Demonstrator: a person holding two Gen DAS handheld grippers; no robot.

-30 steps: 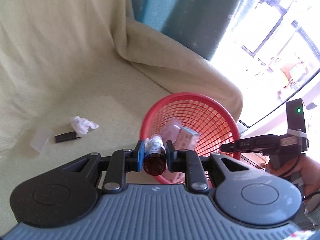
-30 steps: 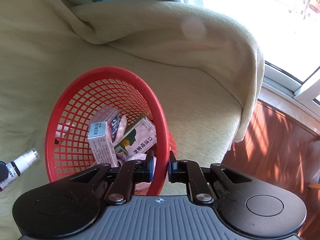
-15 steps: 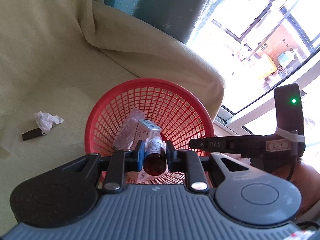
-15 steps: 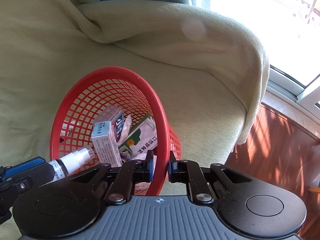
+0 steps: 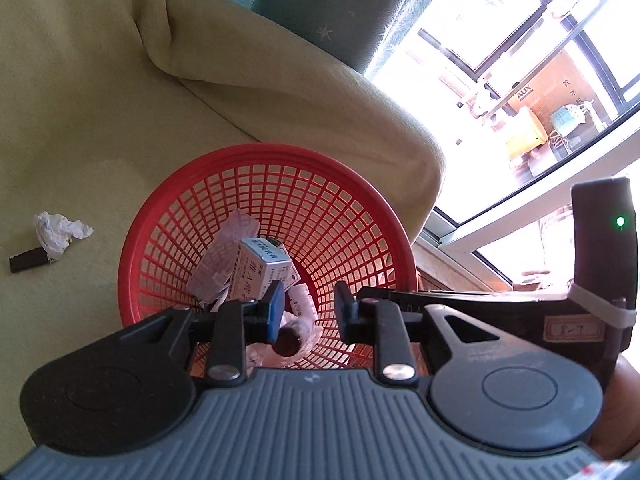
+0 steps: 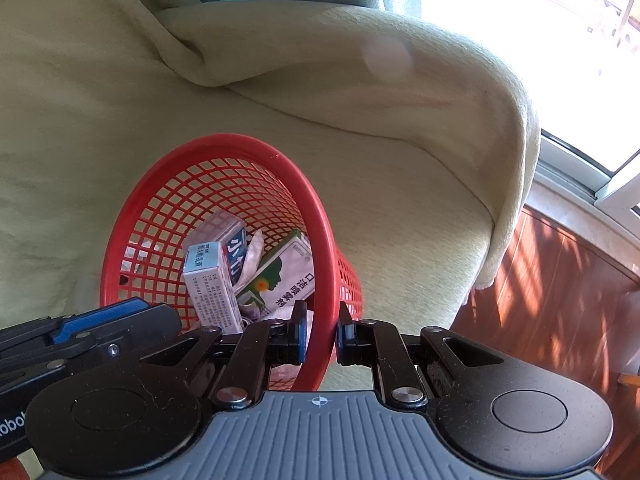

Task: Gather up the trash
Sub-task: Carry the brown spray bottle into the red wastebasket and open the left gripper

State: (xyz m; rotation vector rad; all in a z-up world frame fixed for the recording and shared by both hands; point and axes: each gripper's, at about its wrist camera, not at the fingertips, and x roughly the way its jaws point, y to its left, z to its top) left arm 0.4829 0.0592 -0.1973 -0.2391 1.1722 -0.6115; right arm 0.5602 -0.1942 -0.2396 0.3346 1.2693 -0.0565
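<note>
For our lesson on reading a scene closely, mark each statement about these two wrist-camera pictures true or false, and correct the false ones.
1. The left hand-held gripper is open above the red basket. True.
2. The small brown bottle is clamped between the left fingers. False: it sits free below the open fingers, inside the basket.
3. The right hand-held gripper grips the basket's rim. True.
4. The basket is empty. False: it holds a small white box, other packaging and the bottle.
5. A crumpled tissue lies on the covered sofa outside the basket. True.
6. The tissue lies alone. False: a small black object lies against it.
</note>
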